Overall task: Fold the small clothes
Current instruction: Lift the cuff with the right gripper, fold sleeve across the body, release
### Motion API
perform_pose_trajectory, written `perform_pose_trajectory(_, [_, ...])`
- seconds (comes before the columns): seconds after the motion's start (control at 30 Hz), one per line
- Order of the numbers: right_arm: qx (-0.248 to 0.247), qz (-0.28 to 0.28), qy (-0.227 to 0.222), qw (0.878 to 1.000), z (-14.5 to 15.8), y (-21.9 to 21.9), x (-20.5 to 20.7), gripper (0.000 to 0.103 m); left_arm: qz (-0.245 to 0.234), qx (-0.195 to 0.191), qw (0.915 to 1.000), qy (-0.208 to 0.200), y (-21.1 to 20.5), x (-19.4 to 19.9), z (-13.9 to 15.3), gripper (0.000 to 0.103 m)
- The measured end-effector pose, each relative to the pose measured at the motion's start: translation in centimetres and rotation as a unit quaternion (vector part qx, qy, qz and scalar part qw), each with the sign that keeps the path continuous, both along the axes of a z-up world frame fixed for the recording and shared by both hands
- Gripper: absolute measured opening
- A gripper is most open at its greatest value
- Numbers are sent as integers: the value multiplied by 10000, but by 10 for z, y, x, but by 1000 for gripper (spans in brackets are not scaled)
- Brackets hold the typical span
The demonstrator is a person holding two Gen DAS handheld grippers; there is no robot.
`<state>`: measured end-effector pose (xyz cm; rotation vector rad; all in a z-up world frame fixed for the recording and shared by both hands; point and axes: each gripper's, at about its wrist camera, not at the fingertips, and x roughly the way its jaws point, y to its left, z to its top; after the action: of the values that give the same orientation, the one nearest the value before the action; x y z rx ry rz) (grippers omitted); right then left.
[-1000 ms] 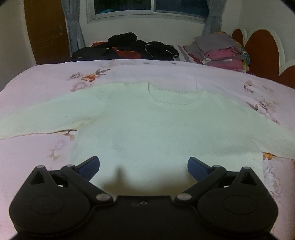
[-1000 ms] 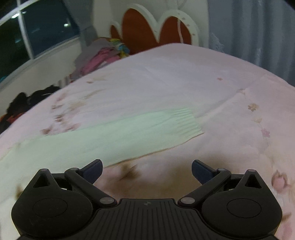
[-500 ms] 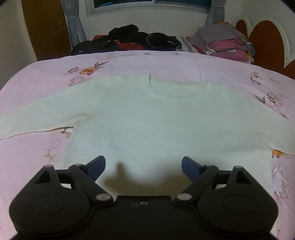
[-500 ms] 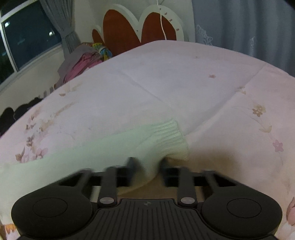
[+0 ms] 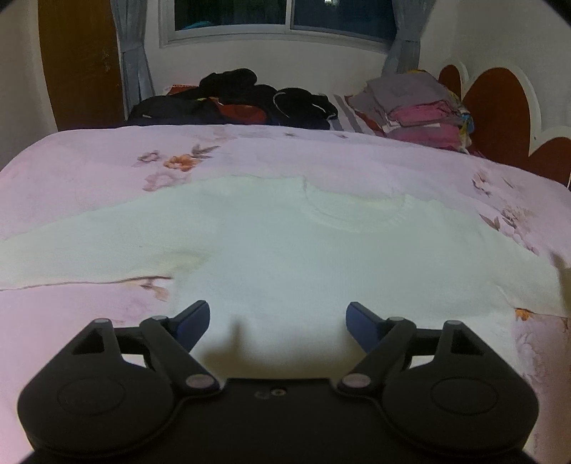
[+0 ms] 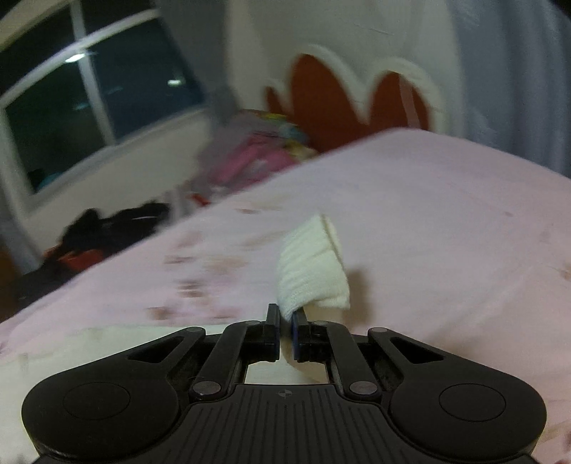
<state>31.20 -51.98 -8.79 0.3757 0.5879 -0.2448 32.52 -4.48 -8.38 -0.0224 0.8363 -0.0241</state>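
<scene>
The right tool [image 6: 284,321] is clamped on the ribbed cuff [image 6: 314,267] of the white sweater's sleeve; its two fingers stand almost together, with the knit pinched between the pads, and the cuff stands up above the pink floral bedspread [image 6: 446,214]. The left tool [image 5: 277,316] is apart, its blue fingertips [image 5: 192,317] spread wide above the lower part of the white sweater [image 5: 285,250]; its jaws have just been closing a little, and they press on no cloth. The sweater lies flat on the bed, front up, the round neckline [image 5: 357,210] toward the far side and one sleeve stretched out to the left. Behind it, near the window [image 5: 278,14], lies a dark heap of clothes [image 5: 242,100], and beside this a folded stack [image 5: 417,107] next to the red headboard [image 5: 499,107].
</scene>
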Motion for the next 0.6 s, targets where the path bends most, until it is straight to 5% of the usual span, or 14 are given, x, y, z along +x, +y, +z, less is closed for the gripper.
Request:
perform_pose_trajectory(0.27, [306,1356,-217,9901,13,179,43,6,50,-13,10000,-79,67,1,3,83])
perform_pose_trajectory(0.6, [624,2279,515,9703,-47,325,76,6,227,-74,9997,-68,119,14,2,83])
